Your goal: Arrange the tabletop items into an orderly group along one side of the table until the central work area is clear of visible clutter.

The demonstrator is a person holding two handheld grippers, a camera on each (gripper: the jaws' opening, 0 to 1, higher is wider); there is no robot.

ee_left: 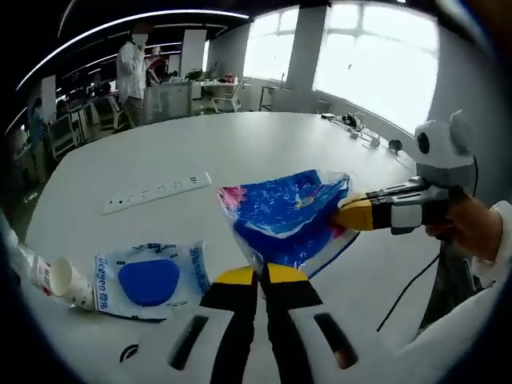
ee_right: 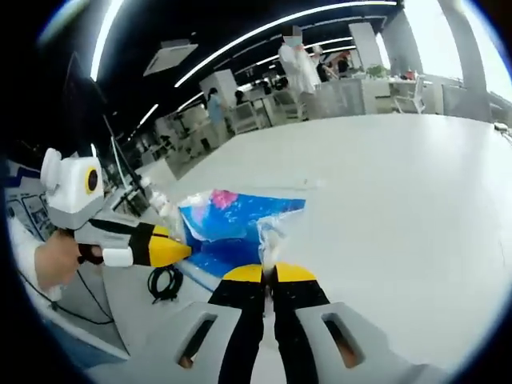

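Blue-printed crinkly plastic bag hangs above the white tabletop, pinched by both the left hand-held gripper and right hand-held gripper. Its lettering is unreadable.

Count of things on and over the bench

Two blue plastic packets: one held up between the two grippers, left gripper and right gripper, and one lying flat on the white bench. One paper cup on its side, and one white power strip.
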